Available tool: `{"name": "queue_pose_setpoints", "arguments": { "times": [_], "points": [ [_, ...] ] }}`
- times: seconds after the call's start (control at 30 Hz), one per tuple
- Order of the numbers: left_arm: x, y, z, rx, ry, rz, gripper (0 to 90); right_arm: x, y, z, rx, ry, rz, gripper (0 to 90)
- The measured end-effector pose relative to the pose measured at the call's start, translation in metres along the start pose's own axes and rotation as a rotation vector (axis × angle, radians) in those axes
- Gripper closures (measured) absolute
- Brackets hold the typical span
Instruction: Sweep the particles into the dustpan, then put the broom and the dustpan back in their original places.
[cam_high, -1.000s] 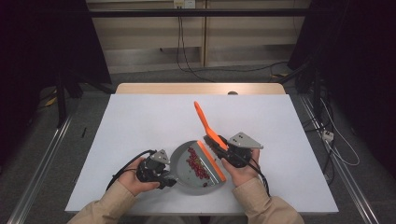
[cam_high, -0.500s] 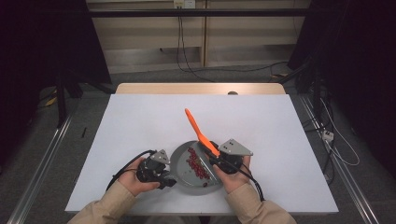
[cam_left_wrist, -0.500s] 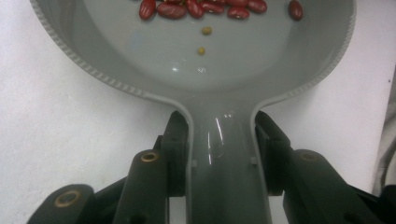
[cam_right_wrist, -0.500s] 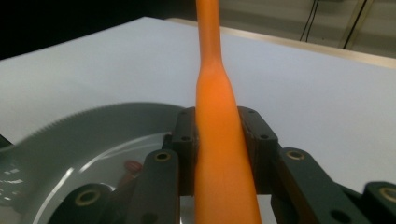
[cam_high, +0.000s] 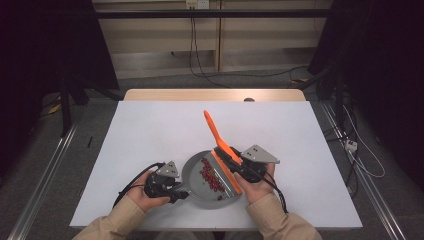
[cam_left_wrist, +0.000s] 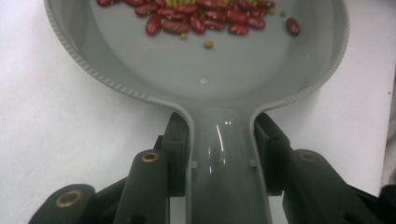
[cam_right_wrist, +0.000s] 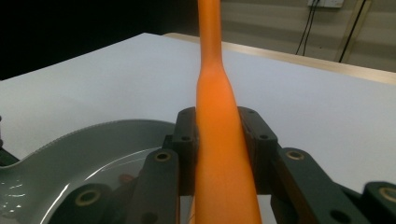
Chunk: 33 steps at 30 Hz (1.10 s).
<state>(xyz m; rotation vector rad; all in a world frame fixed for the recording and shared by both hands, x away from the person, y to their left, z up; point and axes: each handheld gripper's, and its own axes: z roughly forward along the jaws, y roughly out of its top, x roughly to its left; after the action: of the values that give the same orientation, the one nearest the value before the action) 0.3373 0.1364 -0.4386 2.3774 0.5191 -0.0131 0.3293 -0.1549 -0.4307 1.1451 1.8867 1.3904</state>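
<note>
Dustpan (cam_high: 200, 181): in the high view you have this grey, round plastic pan at the near middle of the white table (cam_high: 150, 130), red beans (cam_high: 211, 176) strewn across its floor.
Brush (cam_high: 219, 142): orange, its handle slanting up and away toward the far side, its bristled edge lying along the pan's right rim.
High view, hands: your left gripper (cam_high: 167, 187) sits at the pan's near-left, your right gripper (cam_high: 239, 167) at its right.
Left gripper view: the dustpan (cam_left_wrist: 201, 60) handle runs between the jaws and your pads (cam_left_wrist: 177, 154) pinch it from both sides; kidney beans (cam_left_wrist: 196, 18) and a few small yellow grains lie at the far end.
Right gripper view: your pads (cam_right_wrist: 186, 140) clamp the brush (cam_right_wrist: 219, 140) at its flared neck; the dustpan (cam_right_wrist: 93, 140) rim curves at near left.
Handling: I judge the pan light, stiff and glossy, so slippery; keep hold at the handle root and keep it level, or the beans will roll.
Brush handling: light, slightly springy handle; grip low for control.
</note>
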Motion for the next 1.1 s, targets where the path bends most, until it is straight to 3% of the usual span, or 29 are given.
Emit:
{"name": "queue_pose_setpoints", "arguments": {
  "times": [0.23,0.53,0.77,0.97,1.1],
  "points": [
    [-0.001,-0.003,0.000,-0.051,0.011,0.010,63.6,-0.015,0.001,-0.007,0.003,-0.030,0.013,70.8],
    [0.006,-0.004,-0.011,-0.122,0.053,-0.033,63.6,-0.032,0.006,-0.015,-0.008,-0.066,0.018,70.8],
    [0.018,-0.010,-0.025,-0.176,0.130,-0.123,63.6,-0.050,0.004,-0.025,-0.003,-0.112,0.031,70.8],
    [0.034,-0.021,-0.037,-0.193,0.195,-0.201,63.6,-0.078,-0.005,-0.042,0.017,-0.186,0.054,70.8],
    [0.046,-0.027,-0.043,-0.192,0.244,-0.251,63.6,-0.094,-0.013,-0.053,0.037,-0.237,0.043,70.8]
  ]
}}
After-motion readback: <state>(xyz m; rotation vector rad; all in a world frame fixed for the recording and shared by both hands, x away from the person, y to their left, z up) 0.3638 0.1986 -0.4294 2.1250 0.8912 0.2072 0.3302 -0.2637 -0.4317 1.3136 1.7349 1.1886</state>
